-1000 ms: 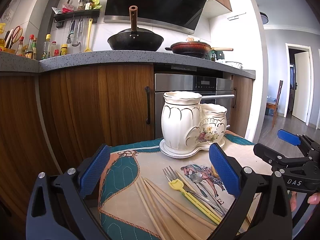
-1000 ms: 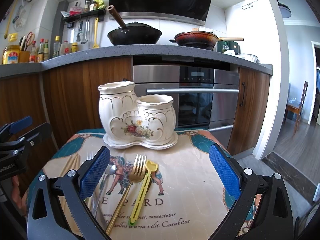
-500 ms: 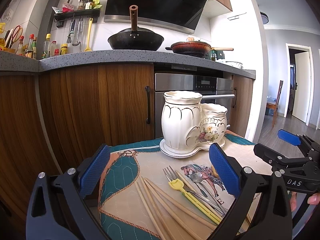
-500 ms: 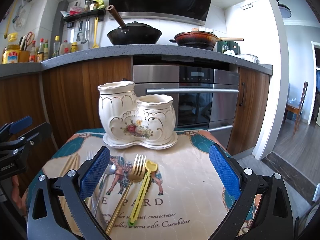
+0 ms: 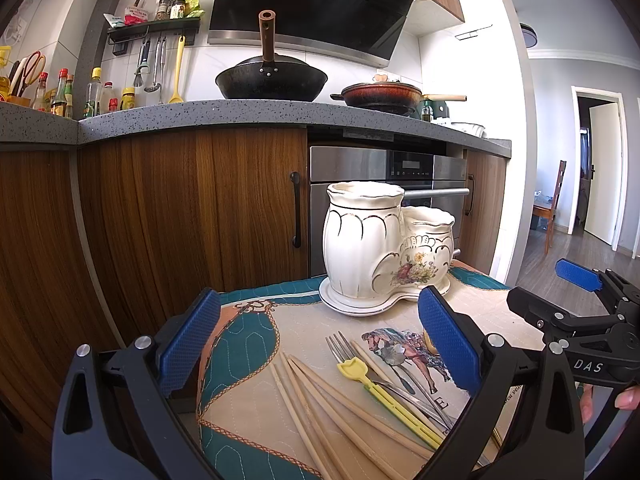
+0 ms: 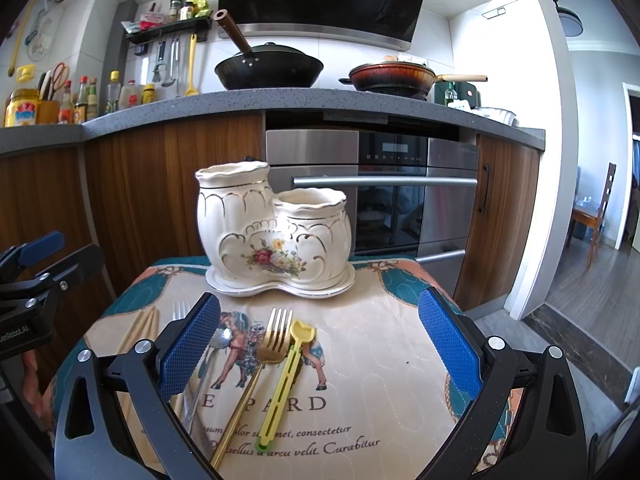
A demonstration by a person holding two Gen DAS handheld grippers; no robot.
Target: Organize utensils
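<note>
A cream ceramic two-pot utensil holder [image 5: 384,248] [image 6: 272,236] stands on its saucer at the far side of the cloth. Near me lie several wooden chopsticks [image 5: 332,408] [image 6: 142,326], a silver fork [image 5: 340,346] [image 6: 181,308], a yellow plastic utensil [image 5: 384,394] [image 6: 286,372], a gold fork [image 6: 264,360] and a silver spoon [image 6: 218,340]. My left gripper [image 5: 320,344] is open and empty above the chopsticks. My right gripper [image 6: 320,344] is open and empty above the gold fork and the yellow utensil.
The utensils lie on a printed teal-and-beige cloth [image 6: 380,360] over a small table. Behind it stand wooden cabinets [image 5: 180,208] and a steel oven [image 6: 400,192] under a grey counter with a black wok [image 5: 272,80] and a red pan [image 6: 392,78].
</note>
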